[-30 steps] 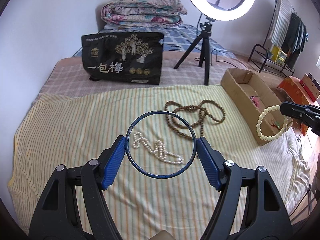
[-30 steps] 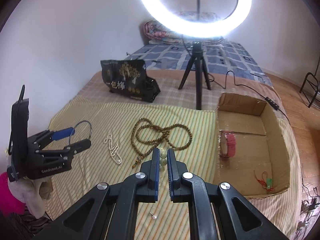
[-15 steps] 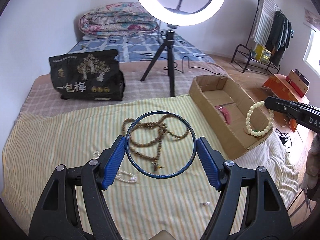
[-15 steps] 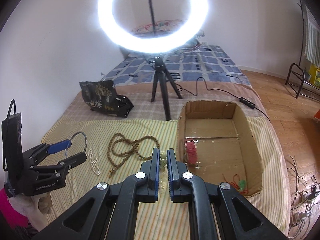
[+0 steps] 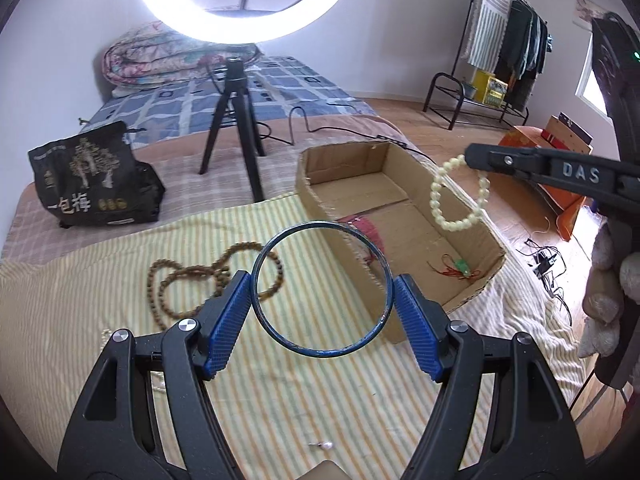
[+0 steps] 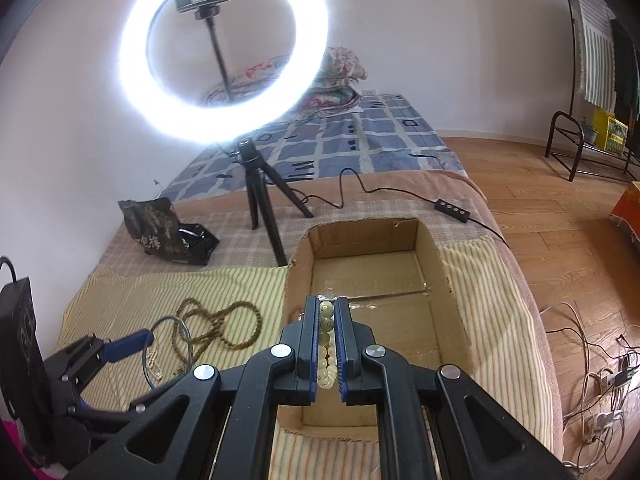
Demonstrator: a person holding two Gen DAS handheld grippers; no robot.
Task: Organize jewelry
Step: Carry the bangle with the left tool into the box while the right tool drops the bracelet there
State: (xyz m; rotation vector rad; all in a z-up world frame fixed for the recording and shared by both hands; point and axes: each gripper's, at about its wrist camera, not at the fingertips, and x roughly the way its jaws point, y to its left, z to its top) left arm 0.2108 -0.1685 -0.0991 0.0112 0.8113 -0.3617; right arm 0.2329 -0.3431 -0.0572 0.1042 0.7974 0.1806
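- The left tongs (image 5: 322,312) hold a dark blue bangle (image 5: 321,347) across its width between the blue pads (image 5: 226,320), so they stand wide apart; it hangs above the striped bedcloth (image 5: 80,280), at the near edge of the cardboard box (image 5: 476,276).
- The right tongs (image 6: 329,320) are nearly closed on a pale beaded bracelet (image 5: 456,192), which dangles over the box.
- Inside the box lie a red strap-like piece (image 5: 370,232) and a small green charm on red cord (image 5: 460,268).
- A brown bead necklace (image 5: 192,280) lies coiled on the bedcloth left of the box.
- A ring light on a tripod (image 6: 256,208) and a black printed bag (image 5: 96,180) stand behind.
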